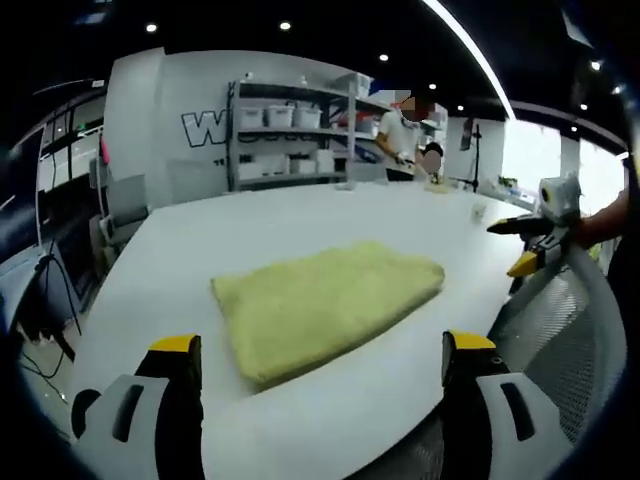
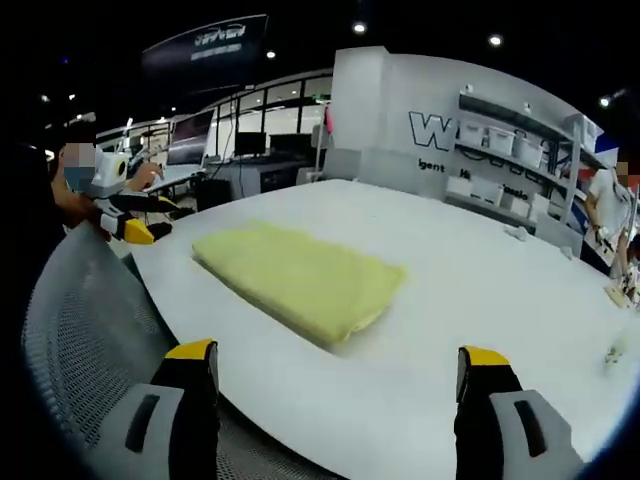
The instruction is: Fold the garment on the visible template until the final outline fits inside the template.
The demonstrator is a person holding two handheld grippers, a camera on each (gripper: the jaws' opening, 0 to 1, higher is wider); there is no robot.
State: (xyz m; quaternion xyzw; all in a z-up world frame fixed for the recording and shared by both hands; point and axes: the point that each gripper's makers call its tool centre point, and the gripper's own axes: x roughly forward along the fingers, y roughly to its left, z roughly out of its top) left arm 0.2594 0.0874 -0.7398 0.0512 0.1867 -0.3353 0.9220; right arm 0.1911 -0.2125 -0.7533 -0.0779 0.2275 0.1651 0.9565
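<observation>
A folded yellow garment (image 1: 330,300) lies flat on the white table (image 1: 250,225), its edges roughly squared. My left gripper (image 1: 322,345) hovers at the table's near edge, open, with nothing between its yellow-tipped jaws. To the right, my right gripper (image 1: 528,246) is held off the table's side, apart from the cloth. In the right gripper view the same garment (image 2: 300,275) lies ahead on the table (image 2: 480,270), and my right gripper (image 2: 337,354) stands open and empty short of it. The left gripper (image 2: 128,226) appears at the far left, in a person's hand.
A grey mesh chair back (image 1: 560,320) (image 2: 90,330) stands against the table's near edge between the grippers. Shelves with white bins (image 1: 290,130) line the back wall, with people (image 1: 405,125) beside them. Small items (image 2: 615,290) lie at the table's far end.
</observation>
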